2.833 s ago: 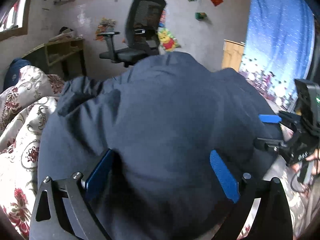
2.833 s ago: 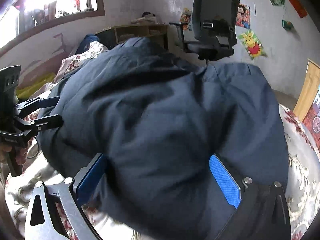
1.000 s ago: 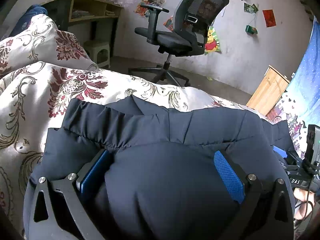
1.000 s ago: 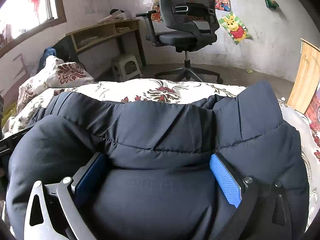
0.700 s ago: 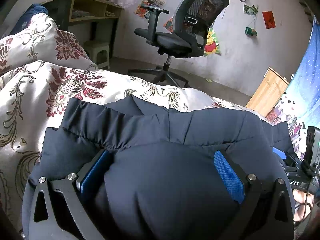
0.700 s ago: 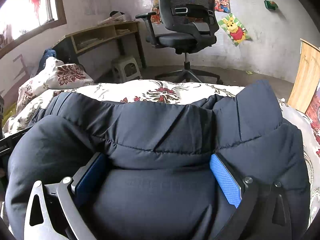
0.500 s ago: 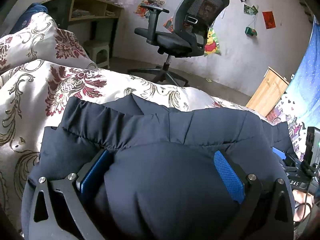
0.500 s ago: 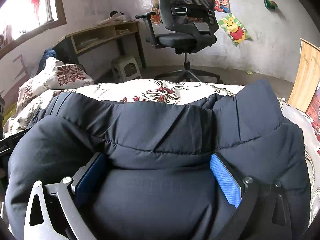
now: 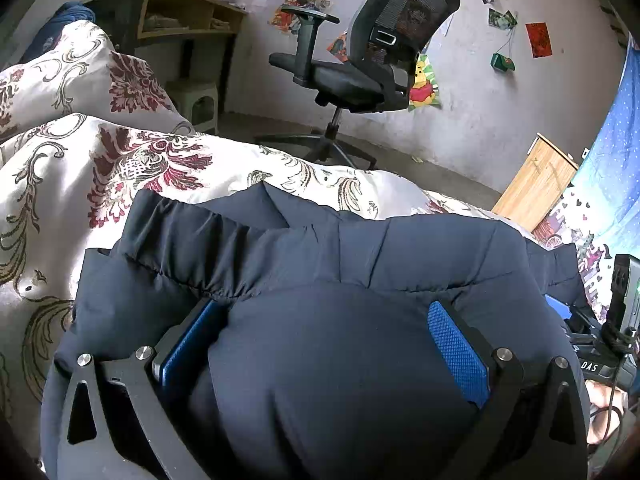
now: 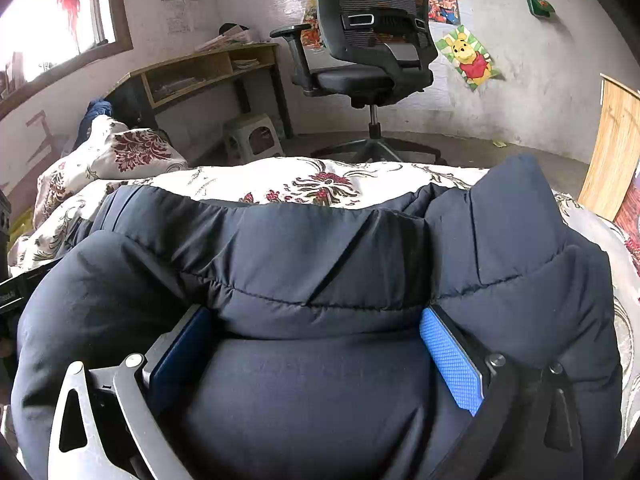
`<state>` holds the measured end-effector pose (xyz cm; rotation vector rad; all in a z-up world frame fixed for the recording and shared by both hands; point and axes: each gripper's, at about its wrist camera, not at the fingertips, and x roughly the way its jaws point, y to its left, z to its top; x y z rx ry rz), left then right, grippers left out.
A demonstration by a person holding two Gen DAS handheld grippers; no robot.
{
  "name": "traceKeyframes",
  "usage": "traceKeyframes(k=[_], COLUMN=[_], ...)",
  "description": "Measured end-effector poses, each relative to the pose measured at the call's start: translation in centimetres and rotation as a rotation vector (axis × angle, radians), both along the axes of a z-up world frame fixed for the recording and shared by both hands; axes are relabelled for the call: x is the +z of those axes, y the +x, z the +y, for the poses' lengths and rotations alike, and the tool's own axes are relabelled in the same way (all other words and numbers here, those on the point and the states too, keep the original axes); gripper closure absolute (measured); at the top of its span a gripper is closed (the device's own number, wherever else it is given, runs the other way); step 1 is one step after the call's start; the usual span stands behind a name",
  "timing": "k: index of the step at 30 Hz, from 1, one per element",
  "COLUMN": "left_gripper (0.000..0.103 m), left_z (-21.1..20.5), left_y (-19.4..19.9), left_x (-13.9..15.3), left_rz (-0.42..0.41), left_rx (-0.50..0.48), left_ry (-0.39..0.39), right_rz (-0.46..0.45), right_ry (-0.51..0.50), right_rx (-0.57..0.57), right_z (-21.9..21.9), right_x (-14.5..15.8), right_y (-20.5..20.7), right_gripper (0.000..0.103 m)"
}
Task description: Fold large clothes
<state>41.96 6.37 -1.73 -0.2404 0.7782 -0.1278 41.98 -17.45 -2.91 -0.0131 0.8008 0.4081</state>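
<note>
Navy jacket [image 9: 328,360] now down on bedspread [image 9: 80,168], both jaws clamped.

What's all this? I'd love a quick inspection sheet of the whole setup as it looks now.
Surface: floral quilt on a bed.
Job's things: navy puffer jacket lying doubled over on the quilt.
Clutter: nothing seen.
Grippers: left gripper and right gripper each have a thick jacket fold between wide-set pads.
Cables: dark cord near a hand.
Surroundings: office chair, desk, stool, window, posters.
</note>
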Motion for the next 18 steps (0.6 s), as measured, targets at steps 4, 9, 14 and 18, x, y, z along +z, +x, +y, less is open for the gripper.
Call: traceKeyframes(k=[4,9,14,18], left_gripper=[0.001,0.001,0.001,0.001], left_z=[0.03,0.24,0.38,0.82], left_y=[0.11,0.07,0.04,-0.49], left_x=[-0.10,-0.20,-0.15,0.58], left_rz=[0.003,0.002,0.000,-0.008], left_rx=[-0.001,-0.001,-0.005,-0.011], left_ry=[-0.001,-0.007,-0.015,-0.033], right_rz=[0.000,-0.001,-0.020,-0.041], right_ry=[0.002,-0.001,-0.001,0.007], right_rx=[0.000,0.000,-0.004,-0.005], right_z=[-0.03,-0.09,0.06,0.09], right_x=[-0.06,-0.05,0.17,0.84], right_y=[0.06,0.00,-0.06,-0.43], right_gripper=[0.000,0.000,0.000,0.000])
